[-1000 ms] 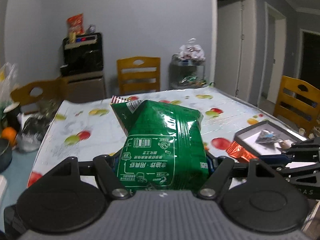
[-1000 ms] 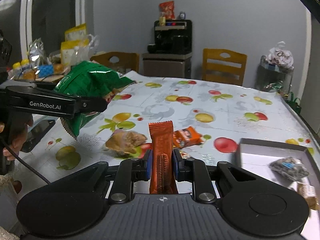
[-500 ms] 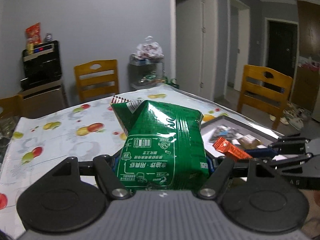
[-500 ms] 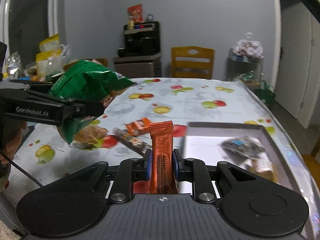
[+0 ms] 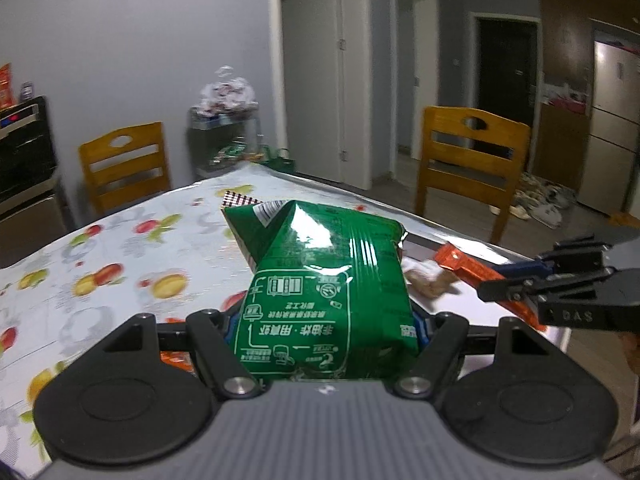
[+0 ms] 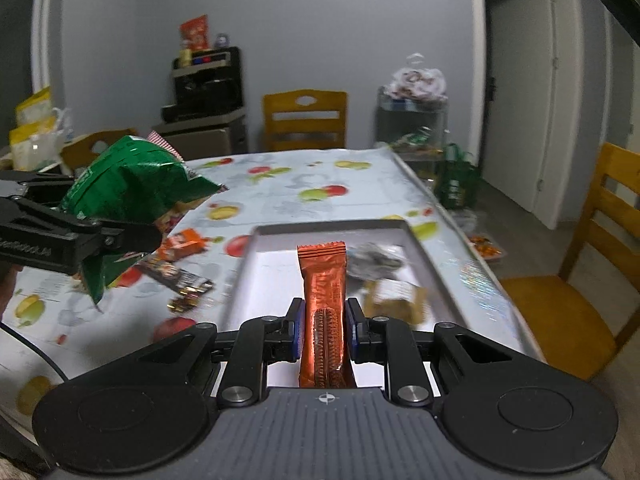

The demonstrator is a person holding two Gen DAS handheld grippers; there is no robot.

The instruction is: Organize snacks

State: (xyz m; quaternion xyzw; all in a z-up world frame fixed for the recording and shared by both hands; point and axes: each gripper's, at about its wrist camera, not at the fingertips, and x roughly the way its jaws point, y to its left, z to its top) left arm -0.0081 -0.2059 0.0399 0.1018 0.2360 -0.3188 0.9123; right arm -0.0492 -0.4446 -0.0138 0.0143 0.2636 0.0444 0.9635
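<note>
We see the table (image 6: 360,188) spread wide ahead of both tongs, its fruit-print cloth bare toward the far edge; its right edge drops off just beyond the tray (image 6: 256,264), which lies directly ahead of and below the right gripper (image 6: 323,330), with white floor showing on its near left half. A wooden chair (image 6: 592,280) stands off that right edge; a second chair (image 6: 306,120) waits past the far end. The left gripper (image 5: 324,320) holds its jaws wide apart, pressed on the green chip bag (image 5: 324,280), which is lifted clear of the cloth and blocks much of its forward view. The right gripper is closed tight on the orange cookie pack (image 6: 323,300), upright over the tray; two small packets (image 6: 384,276) lie in the tray ahead to its right. Loose snack bars (image 6: 180,264) lie on the cloth between the tongs, left of the tray.
</note>
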